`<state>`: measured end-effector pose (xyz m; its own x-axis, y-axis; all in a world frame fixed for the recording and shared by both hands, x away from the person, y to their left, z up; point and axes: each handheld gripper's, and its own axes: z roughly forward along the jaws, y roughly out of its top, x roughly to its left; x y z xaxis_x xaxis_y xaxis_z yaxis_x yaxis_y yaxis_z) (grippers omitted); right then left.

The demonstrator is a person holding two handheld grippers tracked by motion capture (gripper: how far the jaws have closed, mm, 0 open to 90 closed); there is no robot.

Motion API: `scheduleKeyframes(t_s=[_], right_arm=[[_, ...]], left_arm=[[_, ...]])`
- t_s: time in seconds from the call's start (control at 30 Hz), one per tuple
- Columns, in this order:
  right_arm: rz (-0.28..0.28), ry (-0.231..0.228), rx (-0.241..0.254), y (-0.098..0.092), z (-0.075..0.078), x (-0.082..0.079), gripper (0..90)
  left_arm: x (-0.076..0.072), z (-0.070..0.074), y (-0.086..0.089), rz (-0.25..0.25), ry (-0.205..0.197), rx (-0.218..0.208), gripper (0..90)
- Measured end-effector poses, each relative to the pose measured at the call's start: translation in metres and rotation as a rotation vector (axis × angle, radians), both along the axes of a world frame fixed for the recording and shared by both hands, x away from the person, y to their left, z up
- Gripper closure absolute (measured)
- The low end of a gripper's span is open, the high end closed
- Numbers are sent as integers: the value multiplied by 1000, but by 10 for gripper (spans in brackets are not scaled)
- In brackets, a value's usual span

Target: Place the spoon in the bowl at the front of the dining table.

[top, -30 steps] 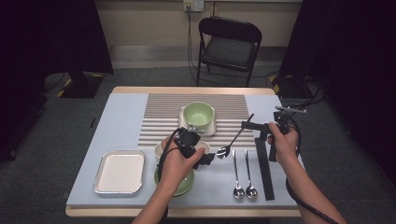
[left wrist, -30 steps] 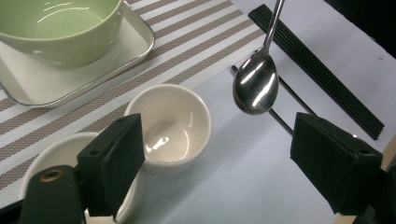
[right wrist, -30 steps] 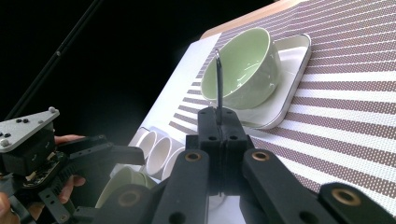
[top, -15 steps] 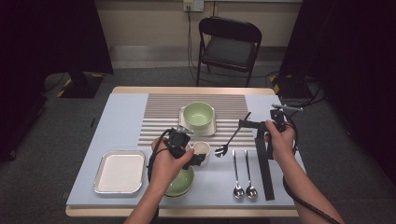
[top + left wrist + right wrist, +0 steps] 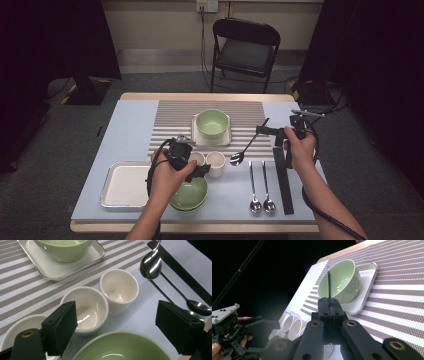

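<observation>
Jaws of the left gripper (image 5: 117,332) stand wide apart with nothing between their pads, hovering over two white cups (image 5: 86,308) that sit touching each other at the edge of the striped mat (image 5: 22,287). A third white rim at the lower left of the left gripper view is half hidden behind the left jaw, so what it belongs to is hard to tell. Below the cups, a green bowl (image 5: 122,347) is cut off by the bottom edge. In the high view the person's left hand covers most of that gripper (image 5: 192,162) and part of the bowl (image 5: 192,195).

The right gripper (image 5: 267,131) is clamped tight on the handle of a spoon (image 5: 245,150), which hangs tilted above the worktop (image 5: 125,130), its bowl near the cups. In the right gripper view the spoon (image 5: 328,285) shows as a thin dark line edge-on, its bowl hidden behind the jaws
</observation>
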<state>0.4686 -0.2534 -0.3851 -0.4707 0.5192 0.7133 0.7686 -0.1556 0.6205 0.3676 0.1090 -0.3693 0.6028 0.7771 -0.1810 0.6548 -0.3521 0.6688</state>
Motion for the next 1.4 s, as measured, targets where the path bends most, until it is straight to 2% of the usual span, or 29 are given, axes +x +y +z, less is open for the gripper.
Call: scheduleKeyframes(t_s=[0.7, 0.97, 1.23, 1.4], right_arm=[[-14, -12, 2, 8, 8, 10, 900], [-15, -11, -10, 11, 10, 16, 900], [-17, -8, -3, 14, 10, 22, 900], [-21, -8, -2, 15, 11, 24, 900]], left_arm=[[-8, 1, 23, 16, -14, 7, 176], [-11, -2, 31, 23, -5, 14, 177], [-14, -3, 39, 34, -3, 8, 177], [-18, -5, 44, 37, 0, 18, 178]])
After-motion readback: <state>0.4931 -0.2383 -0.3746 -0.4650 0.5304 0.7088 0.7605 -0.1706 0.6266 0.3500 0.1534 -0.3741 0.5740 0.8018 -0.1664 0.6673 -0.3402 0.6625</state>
